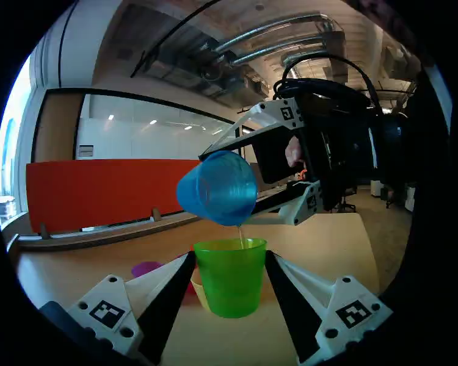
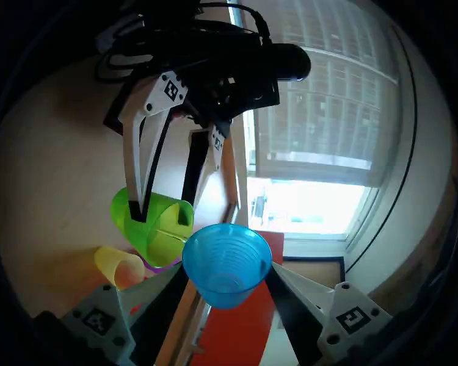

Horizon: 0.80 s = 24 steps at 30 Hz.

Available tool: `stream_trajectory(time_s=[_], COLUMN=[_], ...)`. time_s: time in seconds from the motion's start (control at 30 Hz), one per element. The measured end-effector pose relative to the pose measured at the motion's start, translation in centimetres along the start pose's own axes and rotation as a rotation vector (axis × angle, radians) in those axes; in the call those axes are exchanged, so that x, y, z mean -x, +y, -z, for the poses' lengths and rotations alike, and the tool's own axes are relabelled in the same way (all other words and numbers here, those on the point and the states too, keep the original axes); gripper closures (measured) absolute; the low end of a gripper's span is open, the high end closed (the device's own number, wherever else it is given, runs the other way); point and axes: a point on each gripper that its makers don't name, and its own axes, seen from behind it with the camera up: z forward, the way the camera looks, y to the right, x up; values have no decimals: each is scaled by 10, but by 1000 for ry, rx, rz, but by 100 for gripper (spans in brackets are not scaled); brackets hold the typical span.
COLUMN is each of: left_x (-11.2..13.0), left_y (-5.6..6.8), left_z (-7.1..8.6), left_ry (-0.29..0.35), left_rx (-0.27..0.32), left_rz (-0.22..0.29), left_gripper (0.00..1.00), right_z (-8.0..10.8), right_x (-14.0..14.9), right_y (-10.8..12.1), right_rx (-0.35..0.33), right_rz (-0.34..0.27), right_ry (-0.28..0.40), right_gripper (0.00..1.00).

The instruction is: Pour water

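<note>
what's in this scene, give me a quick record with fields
left gripper: shut on green cup, upright
right gripper: shut on blue cup, tipped above green cup
water: thin stream from blue cup into green cup
also on table: yellow cup, purple cup, beside green cup

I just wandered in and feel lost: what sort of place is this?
Probably an open-plan office: bare ceiling pipes, a glass-walled room behind a long red partition, and a wooden table.
</note>
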Motion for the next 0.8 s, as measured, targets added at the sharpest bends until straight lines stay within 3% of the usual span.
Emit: stream_trajectory(time_s=[0.8], left_x=[1], left_y=[0], left_z=[0], left_ry=[-1], left_rx=[0], left_rz=[1], left_gripper=[17], right_z=[-5], right_x=[7], right_y=[0], right_rx=[6], right_rz=[44], right_ry=[-3], right_gripper=[11])
